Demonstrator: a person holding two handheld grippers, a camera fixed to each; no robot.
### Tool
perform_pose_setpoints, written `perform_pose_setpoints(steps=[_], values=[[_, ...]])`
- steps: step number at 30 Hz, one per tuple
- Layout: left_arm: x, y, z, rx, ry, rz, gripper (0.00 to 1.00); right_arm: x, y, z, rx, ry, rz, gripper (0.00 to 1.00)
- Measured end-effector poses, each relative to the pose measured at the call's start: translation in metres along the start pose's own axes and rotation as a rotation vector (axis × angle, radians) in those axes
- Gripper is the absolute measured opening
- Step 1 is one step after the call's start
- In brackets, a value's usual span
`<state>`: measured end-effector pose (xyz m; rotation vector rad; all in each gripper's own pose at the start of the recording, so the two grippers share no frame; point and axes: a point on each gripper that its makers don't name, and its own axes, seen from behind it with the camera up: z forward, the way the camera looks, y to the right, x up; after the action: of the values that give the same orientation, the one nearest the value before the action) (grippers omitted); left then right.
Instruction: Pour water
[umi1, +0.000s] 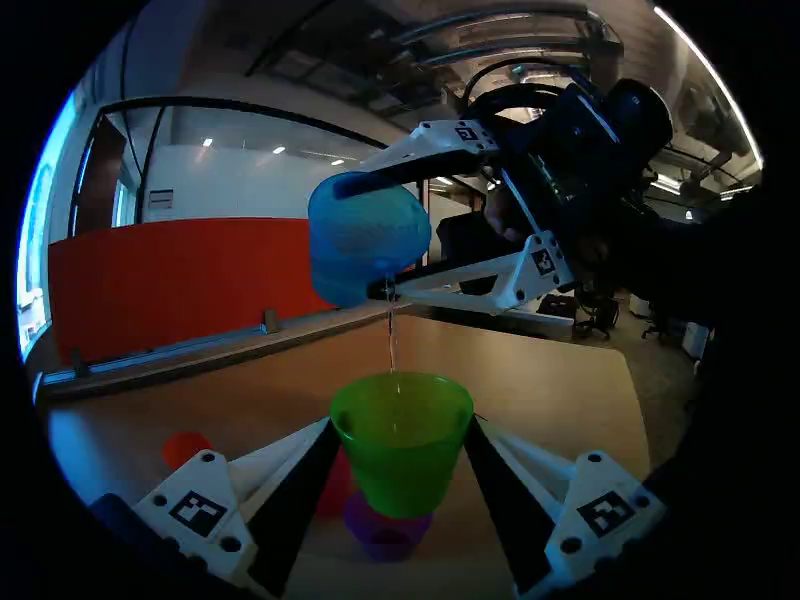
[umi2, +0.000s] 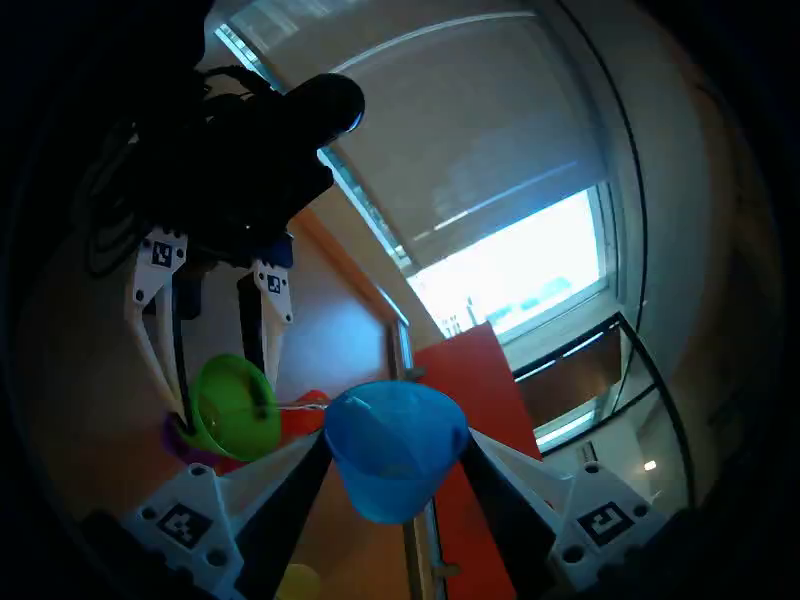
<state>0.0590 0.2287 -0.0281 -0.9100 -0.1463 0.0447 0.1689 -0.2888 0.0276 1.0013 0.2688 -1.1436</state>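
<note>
In the left gripper view my left gripper (umi1: 400, 450) is shut on an upright green cup (umi1: 402, 440), held above the wooden table (umi1: 560, 380). Above it my right gripper (umi1: 375, 235) holds a blue cup (umi1: 365, 245) tipped over, and a thin stream of water (umi1: 392, 335) falls from its rim into the green cup. In the right gripper view my right gripper (umi2: 395, 465) is shut on the blue cup (umi2: 395, 460). The left gripper (umi2: 225, 405) with the green cup (umi2: 235, 405) lies to its left.
A purple cup (umi1: 388, 530) stands on the table under the green one, with a red cup (umi1: 186, 447) at the left and another red shape behind the left finger. A yellow cup (umi2: 298, 582) peeks at the bottom of the right gripper view. A red partition (umi1: 180, 280) backs the table.
</note>
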Motion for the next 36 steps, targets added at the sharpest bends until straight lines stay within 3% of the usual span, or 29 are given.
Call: perform_pose_setpoints(steps=[36], values=[[0.0033,-0.0012,-0.001,0.001,-0.001,0.01,0.85,0.0,0.0053,-0.0007,-0.009,-0.002,-0.056,0.91]])
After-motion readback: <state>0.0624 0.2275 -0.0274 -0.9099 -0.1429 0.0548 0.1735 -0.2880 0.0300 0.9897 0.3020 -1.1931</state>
